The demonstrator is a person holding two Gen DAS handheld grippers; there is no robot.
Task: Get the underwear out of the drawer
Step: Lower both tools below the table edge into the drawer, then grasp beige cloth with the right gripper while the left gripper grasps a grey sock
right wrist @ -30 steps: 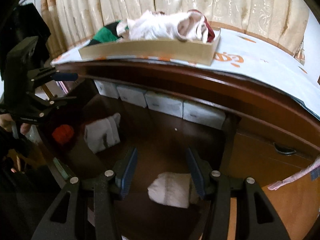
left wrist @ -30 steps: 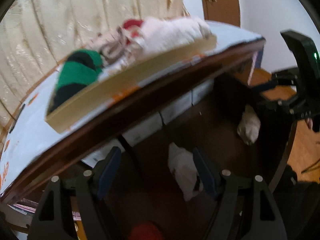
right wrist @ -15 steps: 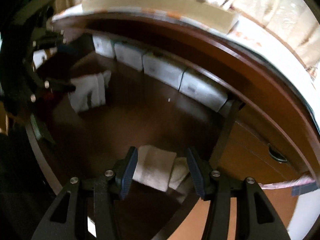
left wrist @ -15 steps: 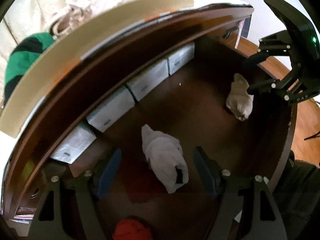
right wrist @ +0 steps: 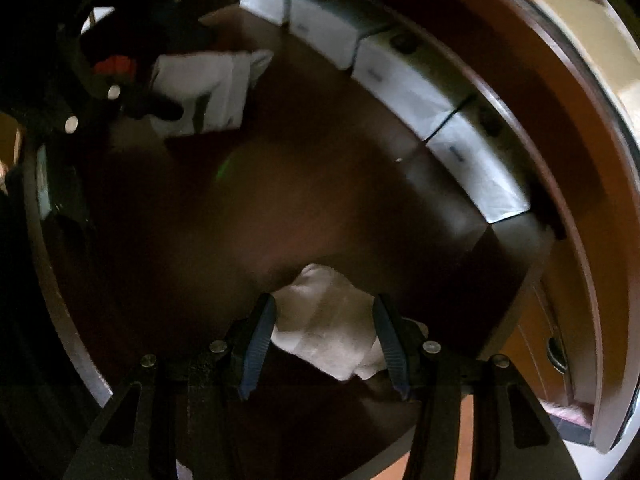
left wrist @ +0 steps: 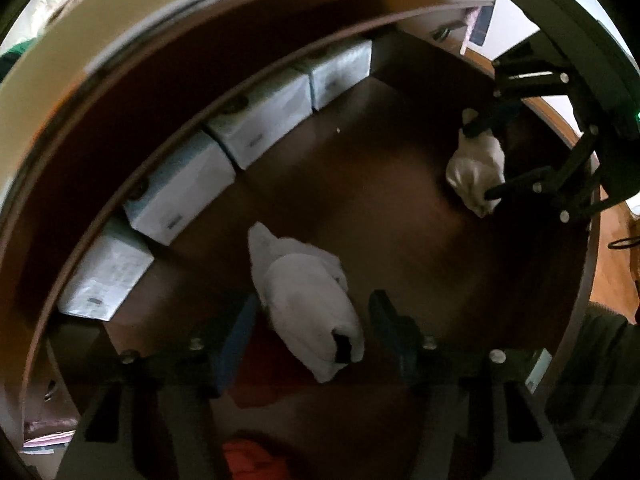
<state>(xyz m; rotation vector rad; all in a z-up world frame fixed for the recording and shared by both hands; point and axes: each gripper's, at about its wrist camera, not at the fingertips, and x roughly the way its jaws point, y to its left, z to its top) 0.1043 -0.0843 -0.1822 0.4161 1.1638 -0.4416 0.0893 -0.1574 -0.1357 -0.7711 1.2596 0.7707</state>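
Note:
The dark wooden drawer (left wrist: pixel 400 200) stands open. In the left wrist view, a folded white underwear (left wrist: pixel 308 308) lies on the drawer floor between the open jaws of my left gripper (left wrist: pixel 312 332). In the right wrist view, a second folded white underwear (right wrist: pixel 328 328) lies between the open jaws of my right gripper (right wrist: pixel 324 336). The same piece shows in the left wrist view (left wrist: pixel 476 172) with the right gripper (left wrist: pixel 486 160) around it. The left gripper (right wrist: pixel 160 76) shows in the right wrist view over the first underwear (right wrist: pixel 204 92). A red garment (left wrist: pixel 256 460) lies at the drawer's front.
Several white boxes (left wrist: pixel 256 120) line the drawer's back wall, also seen in the right wrist view (right wrist: pixel 400 76). The desk's edge (left wrist: pixel 140 52) overhangs the drawer. A neighbouring drawer with a handle (right wrist: pixel 556 352) is to the right.
Both grippers have dropped from above the desk top down into the drawer. Each now has a white underwear piece between its open jaws.

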